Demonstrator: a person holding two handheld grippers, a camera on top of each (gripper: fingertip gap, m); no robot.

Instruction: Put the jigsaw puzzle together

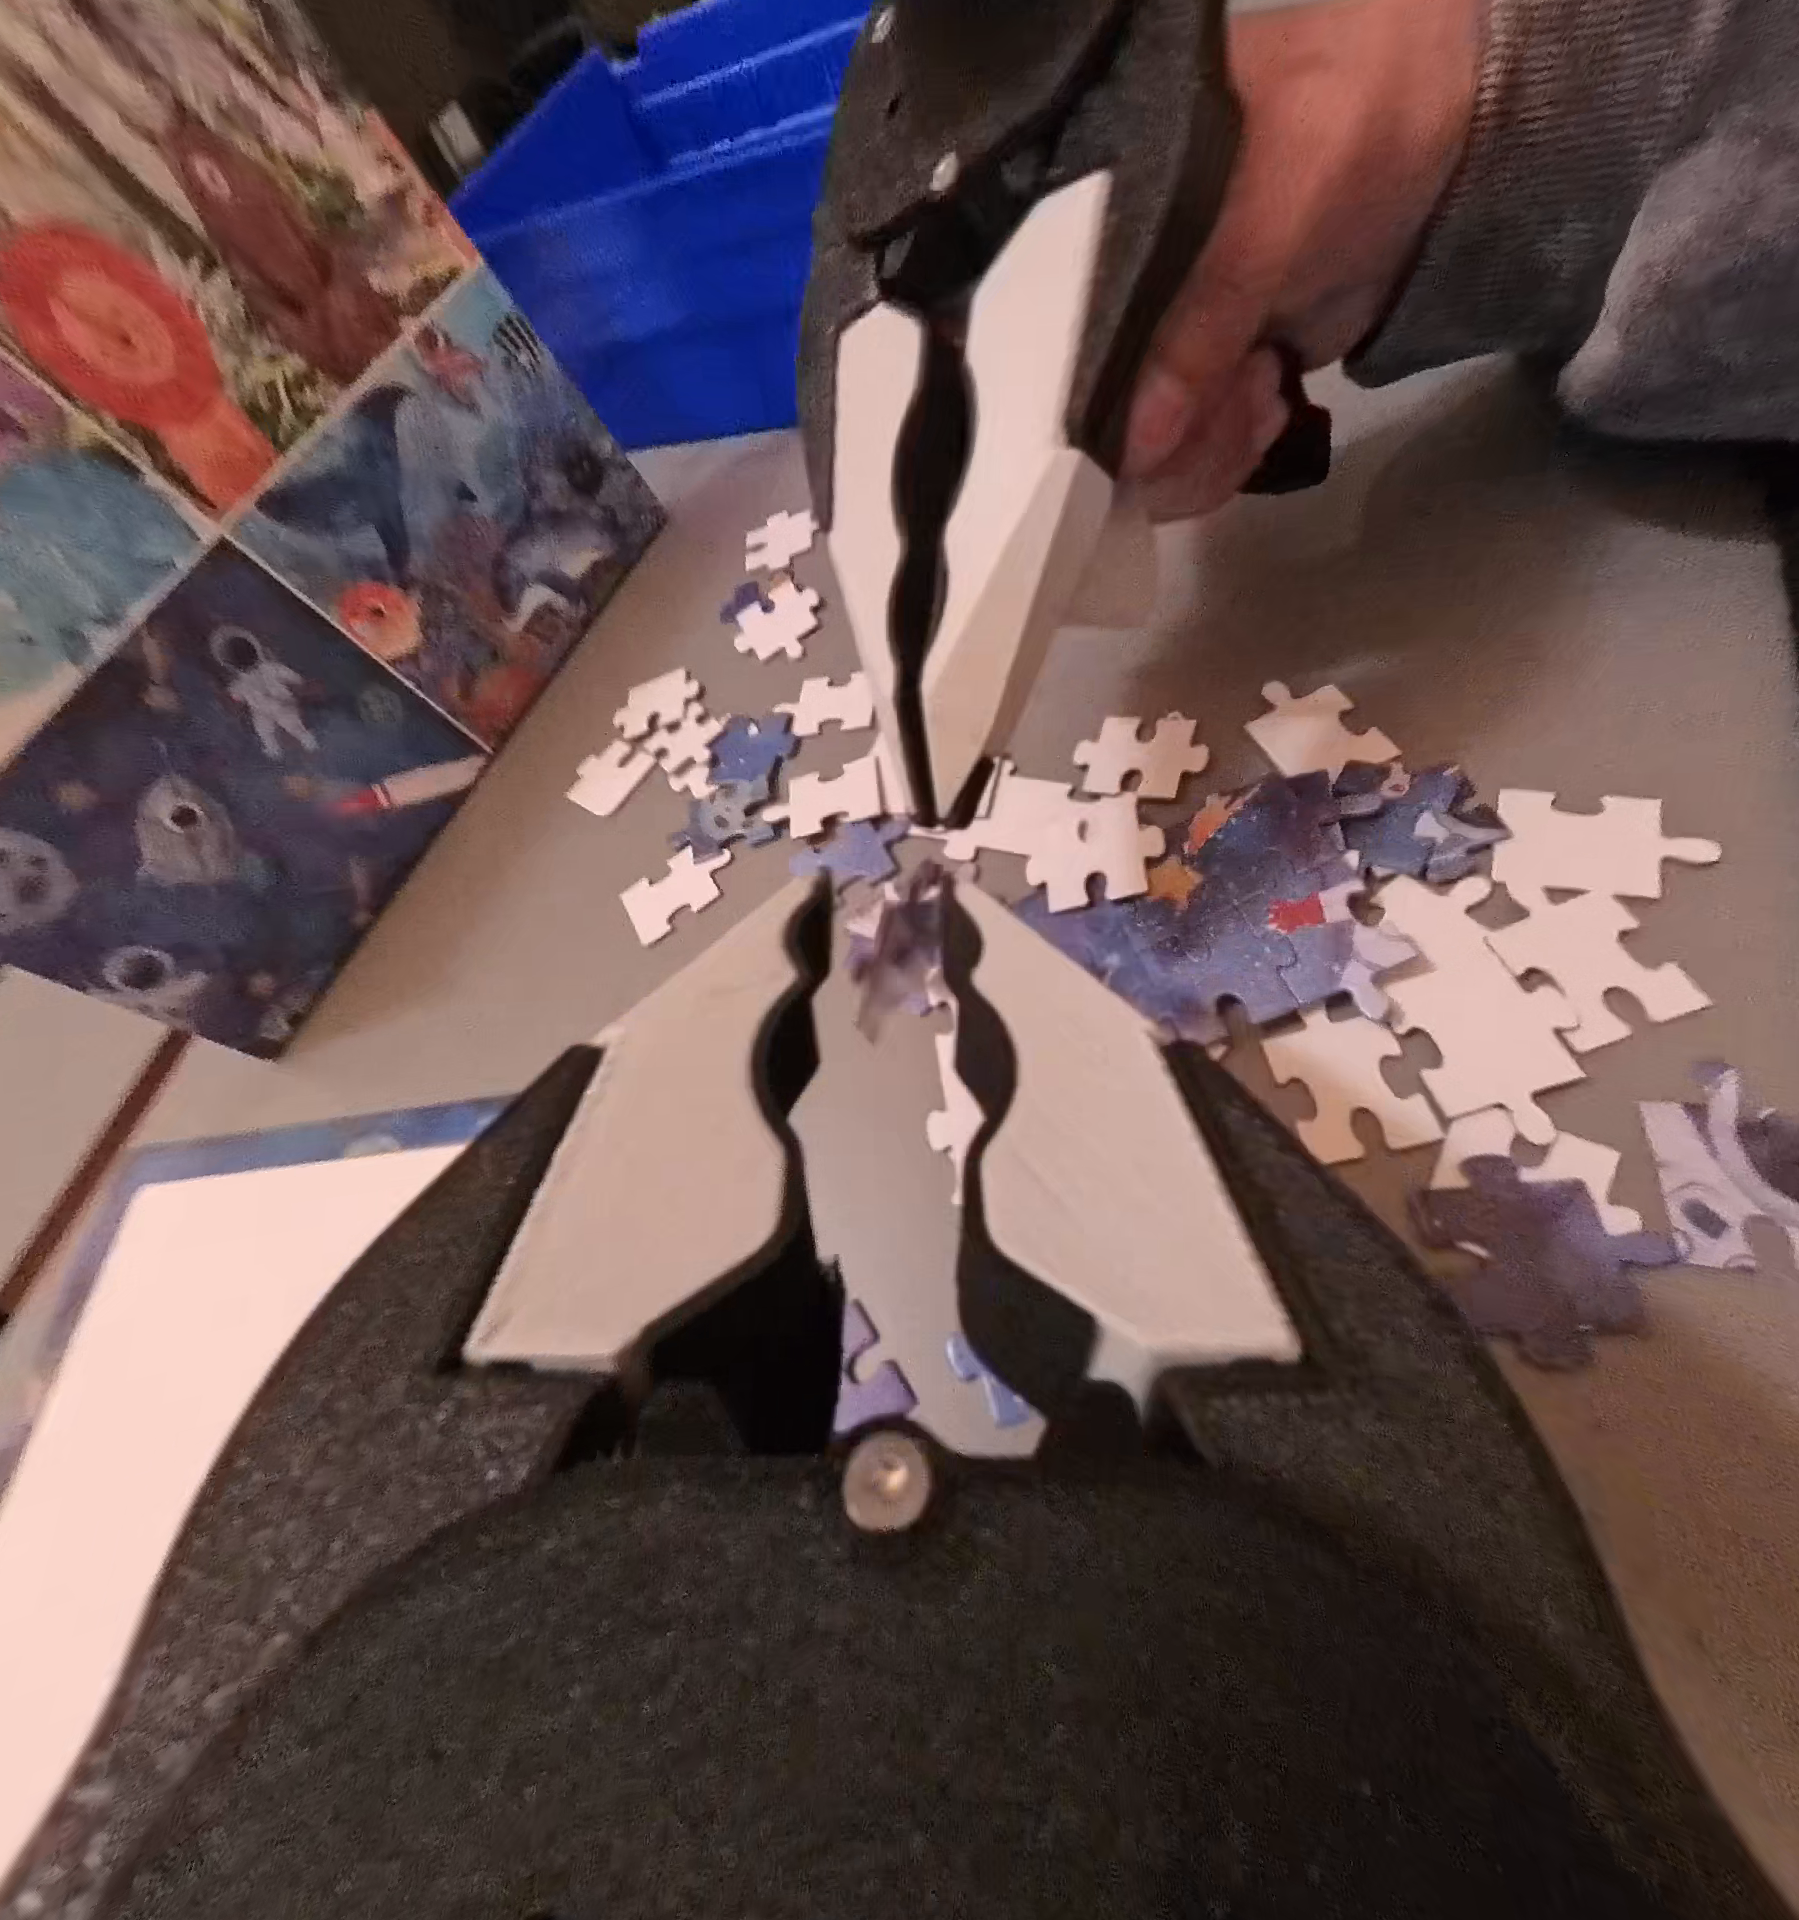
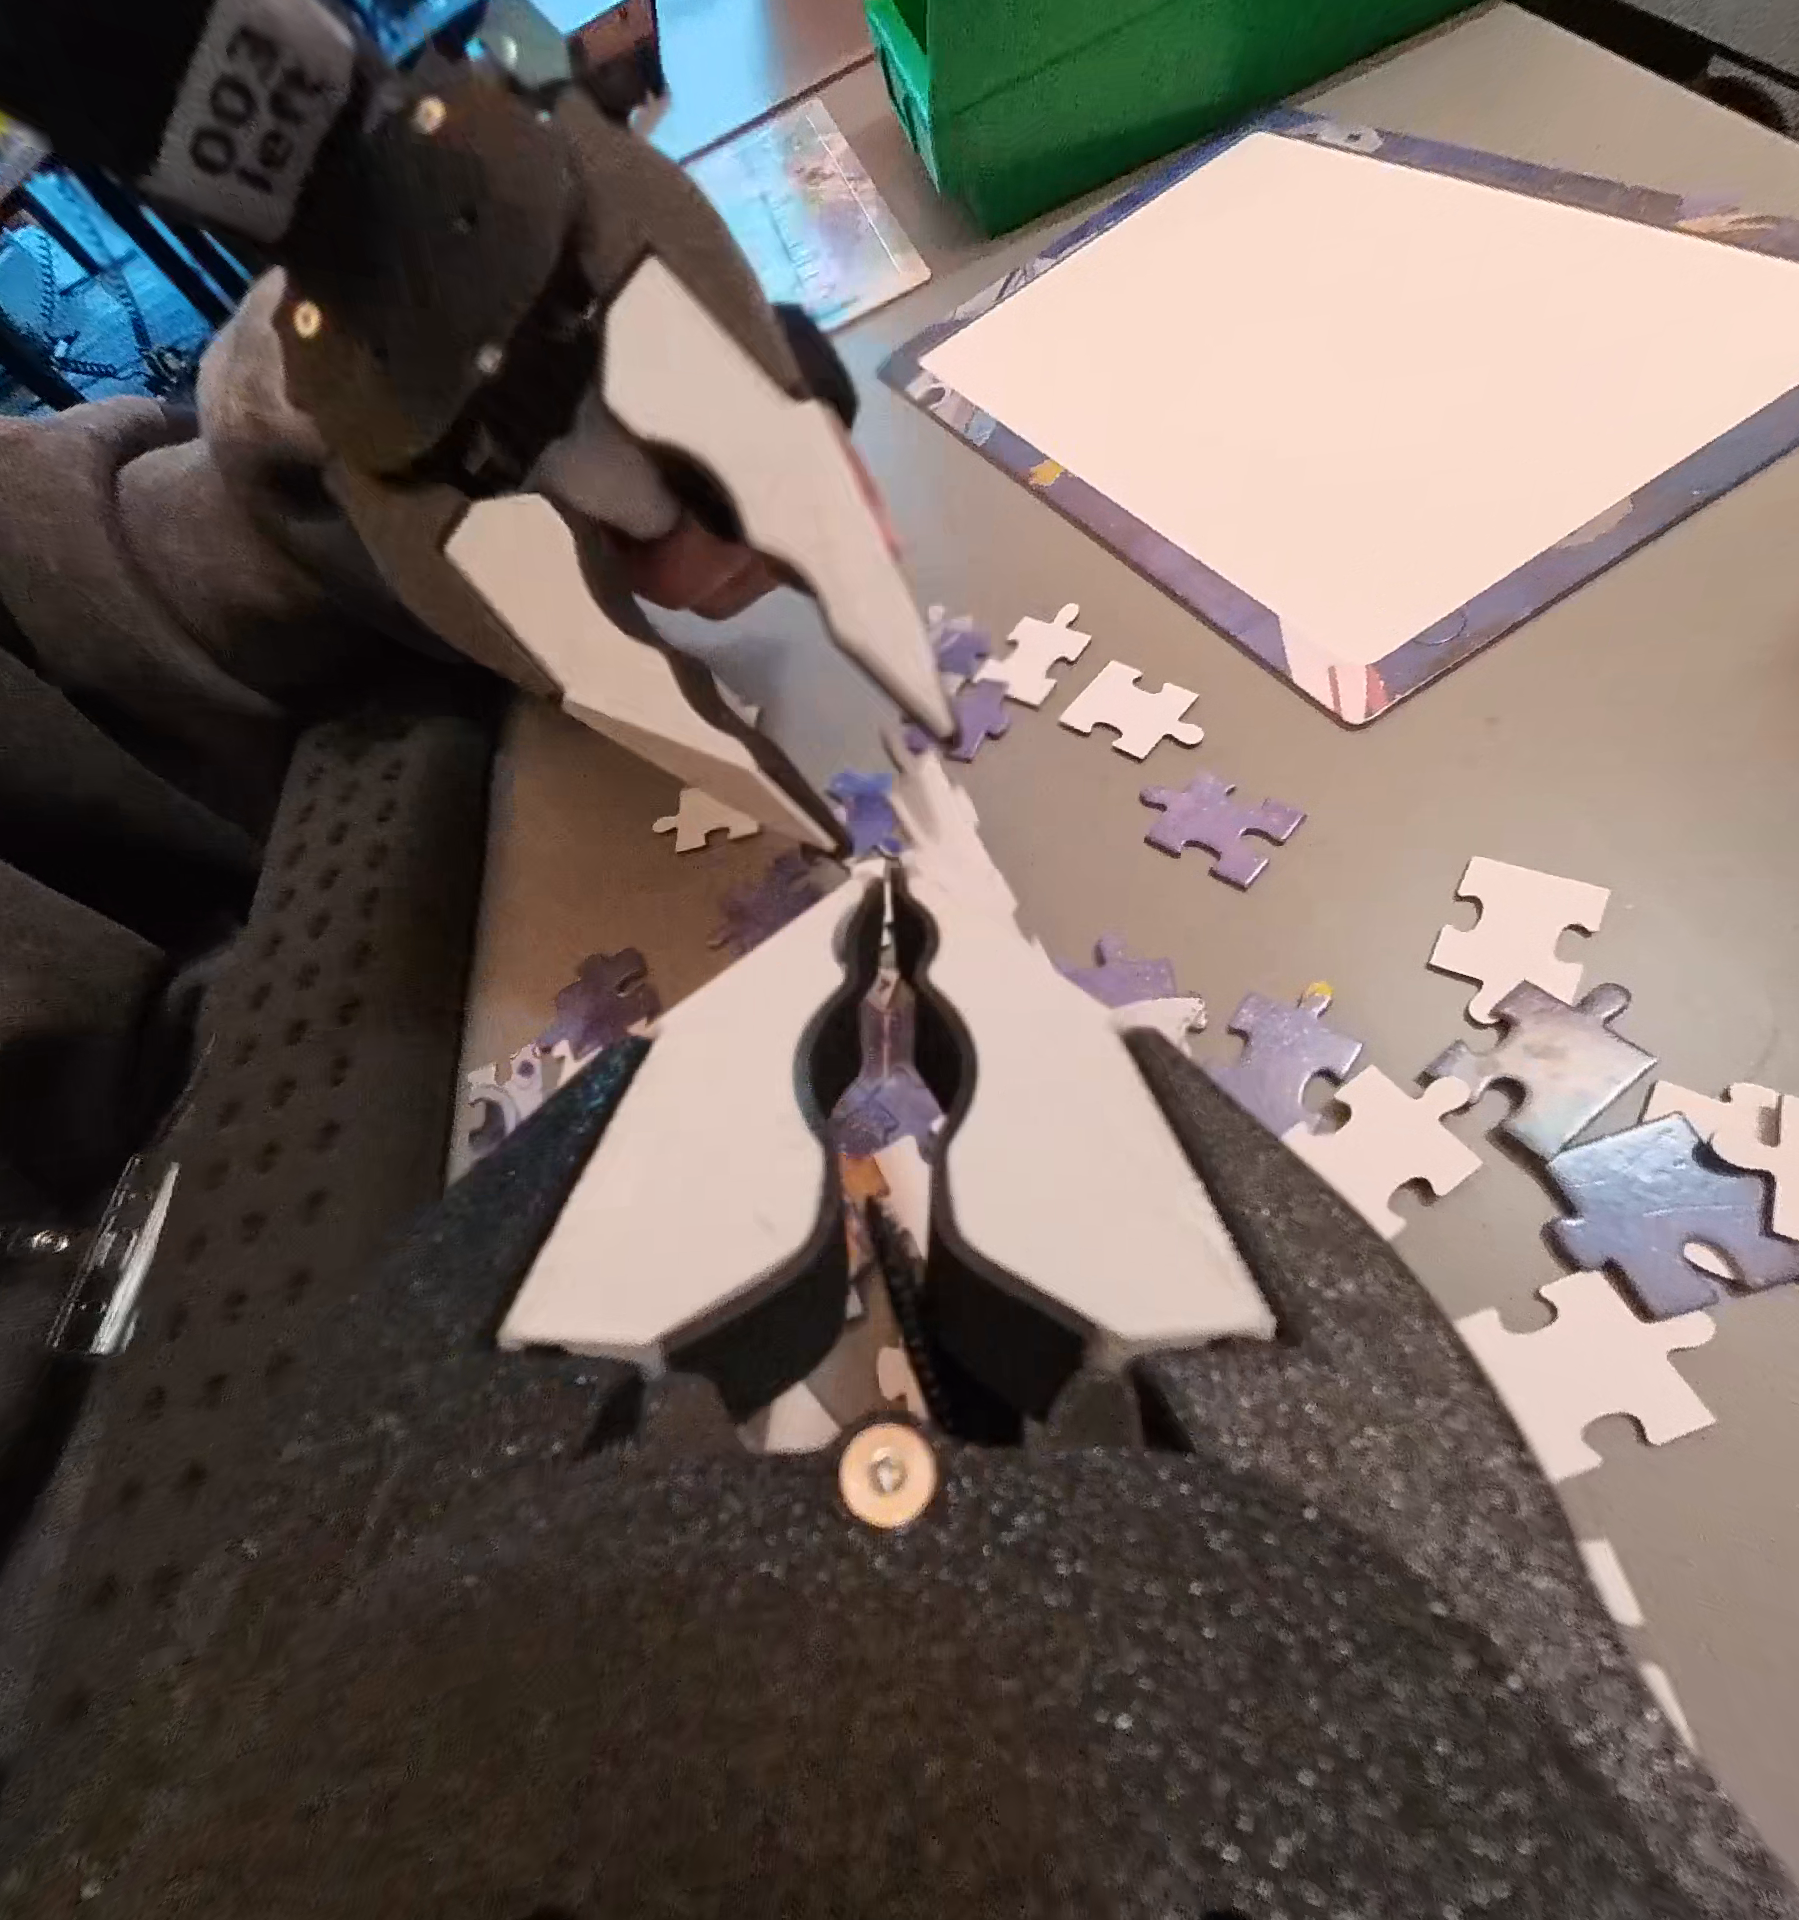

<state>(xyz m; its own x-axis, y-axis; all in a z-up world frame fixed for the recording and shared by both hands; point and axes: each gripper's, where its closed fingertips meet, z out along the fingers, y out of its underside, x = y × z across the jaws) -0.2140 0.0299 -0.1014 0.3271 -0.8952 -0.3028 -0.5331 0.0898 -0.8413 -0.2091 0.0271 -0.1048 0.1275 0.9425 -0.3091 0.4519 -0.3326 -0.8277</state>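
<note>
The left gripper (image 1: 887, 883) stood parted round a purple piece (image 1: 900, 940), likely to receive it. The right gripper (image 2: 887, 883) pinched that piece edge-on above the table (image 1: 1497, 582). Beyond lay loose pieces (image 2: 1222, 826) and the empty tray (image 2: 1394, 374).

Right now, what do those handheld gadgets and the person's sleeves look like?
Both the left gripper and the right gripper have speckled dark grey bodies, a silver bolt at the centre, and two white tapered jaws with wavy black inner edges. One body carries a small label. The person wears grey fleecy sleeves.
</note>
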